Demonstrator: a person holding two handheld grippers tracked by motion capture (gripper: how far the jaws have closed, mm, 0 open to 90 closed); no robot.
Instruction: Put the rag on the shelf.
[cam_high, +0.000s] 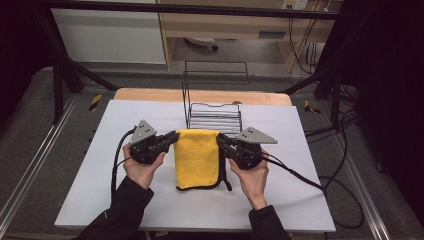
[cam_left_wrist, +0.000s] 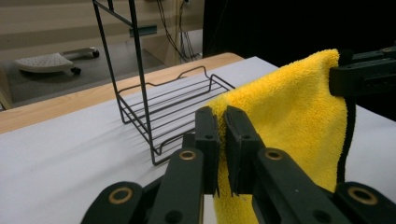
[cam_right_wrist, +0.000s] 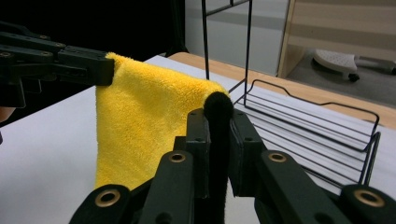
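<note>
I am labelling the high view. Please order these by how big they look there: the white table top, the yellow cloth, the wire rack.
1. White table top, largest by far.
2. Wire rack and yellow cloth look similar in size; the rack stands farther from the camera, so I leave these two unranked.

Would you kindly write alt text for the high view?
Two hand-held grippers, the left gripper and the right gripper, pinch the top corners of a yellow cloth above a white table. A black wire rack stands just behind it.

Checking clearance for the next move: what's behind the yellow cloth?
Behind the yellow cloth, held at its top corners by the left gripper and right gripper, stands a black wire rack on the white table. The cloth hides the rack's front lower edge.
</note>
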